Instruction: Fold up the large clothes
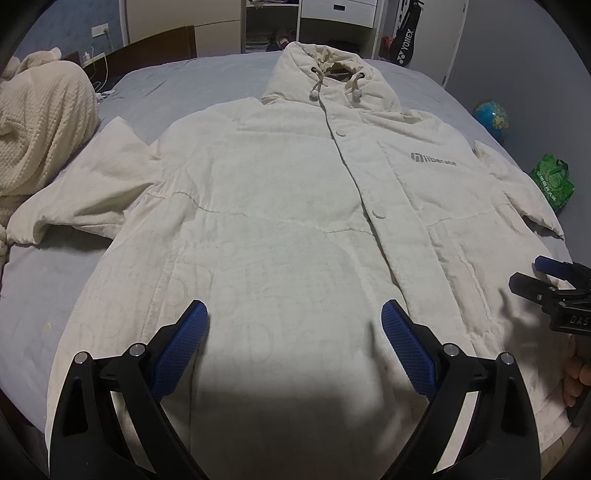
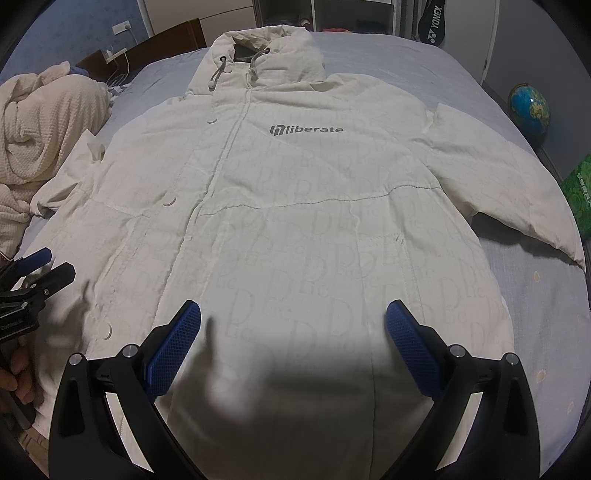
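Observation:
A large white hooded jacket [image 1: 280, 192] [image 2: 295, 206] lies flat and front-up on the bed, snapped closed, sleeves spread to both sides, hood at the far end. A grey "liberate" logo [image 2: 306, 129] marks its chest. My left gripper [image 1: 295, 325] hovers open above the hem, blue pads wide apart, nothing between them. My right gripper [image 2: 293, 325] is likewise open over the lower right half of the jacket. In the left wrist view the right gripper [image 1: 546, 277] shows at the right edge; in the right wrist view the left gripper [image 2: 40, 269] shows at the left edge.
The bed [image 1: 44, 280] has a pale blue sheet. A cream knitted blanket [image 1: 40, 122] is heaped at the far left. A globe [image 2: 528, 107] and a green bag [image 1: 552, 181] sit beyond the right edge. Shelves [image 1: 269, 26] and a racket bag [image 1: 404, 40] stand behind.

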`<action>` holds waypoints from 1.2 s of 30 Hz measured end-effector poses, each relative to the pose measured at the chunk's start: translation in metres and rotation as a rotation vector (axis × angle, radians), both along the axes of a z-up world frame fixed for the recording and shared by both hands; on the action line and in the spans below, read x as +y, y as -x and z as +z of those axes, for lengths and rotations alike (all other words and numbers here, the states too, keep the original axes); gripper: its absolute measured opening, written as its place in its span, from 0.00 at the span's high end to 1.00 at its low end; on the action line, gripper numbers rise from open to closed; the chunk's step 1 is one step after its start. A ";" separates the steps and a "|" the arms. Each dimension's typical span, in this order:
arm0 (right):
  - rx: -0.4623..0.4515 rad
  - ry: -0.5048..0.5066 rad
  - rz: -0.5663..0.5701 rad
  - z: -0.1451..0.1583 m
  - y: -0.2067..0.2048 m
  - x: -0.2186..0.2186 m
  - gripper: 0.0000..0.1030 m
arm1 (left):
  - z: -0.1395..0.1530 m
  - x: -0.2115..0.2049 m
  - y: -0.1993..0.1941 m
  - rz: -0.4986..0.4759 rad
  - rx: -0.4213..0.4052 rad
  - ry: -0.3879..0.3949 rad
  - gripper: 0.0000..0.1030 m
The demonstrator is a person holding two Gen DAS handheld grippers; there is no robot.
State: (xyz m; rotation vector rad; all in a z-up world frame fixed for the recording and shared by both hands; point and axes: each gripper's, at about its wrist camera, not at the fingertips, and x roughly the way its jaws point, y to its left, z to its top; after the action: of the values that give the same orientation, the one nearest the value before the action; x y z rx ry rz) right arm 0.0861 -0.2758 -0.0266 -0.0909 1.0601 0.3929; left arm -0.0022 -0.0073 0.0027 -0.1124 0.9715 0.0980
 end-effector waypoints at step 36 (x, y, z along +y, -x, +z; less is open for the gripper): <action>0.000 0.010 0.000 -0.001 0.000 0.001 0.07 | -0.002 -0.003 -0.001 -0.007 0.018 -0.015 0.08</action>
State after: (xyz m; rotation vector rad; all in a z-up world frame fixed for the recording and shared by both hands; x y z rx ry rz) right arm 0.0865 -0.2747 -0.0273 -0.1004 1.0620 0.3878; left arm -0.0014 -0.0103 0.0005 -0.0944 0.9887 0.0994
